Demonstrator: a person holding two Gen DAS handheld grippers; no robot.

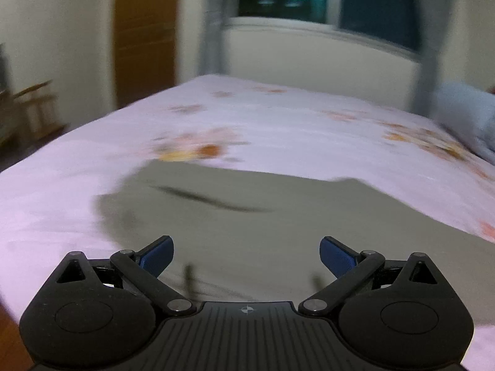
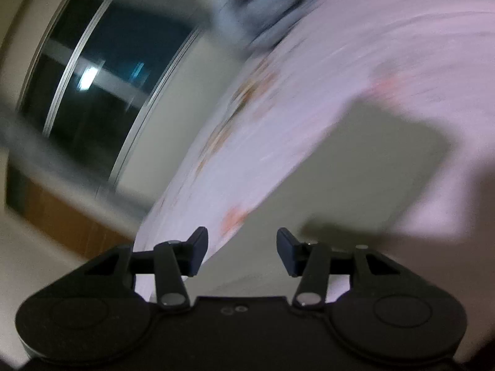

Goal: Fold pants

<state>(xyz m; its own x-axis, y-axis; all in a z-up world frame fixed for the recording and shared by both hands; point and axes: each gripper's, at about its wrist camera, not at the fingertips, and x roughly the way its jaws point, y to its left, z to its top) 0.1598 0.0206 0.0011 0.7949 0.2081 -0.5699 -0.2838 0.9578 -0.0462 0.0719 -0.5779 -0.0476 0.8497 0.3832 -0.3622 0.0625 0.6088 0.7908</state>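
We hold the left gripper point(image 1: 246, 255) over the olive pants point(image 1: 263, 232), which lie flat near the bed's point(image 1: 62, 185) front edge; its fingers are spread, empty. Our right gripper point(image 2: 242, 252) is likewise released above the pants' edge.

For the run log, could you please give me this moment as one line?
left gripper: jaws open, empty | right gripper: jaws open, empty | pants: flat on bed sheet | views blurred
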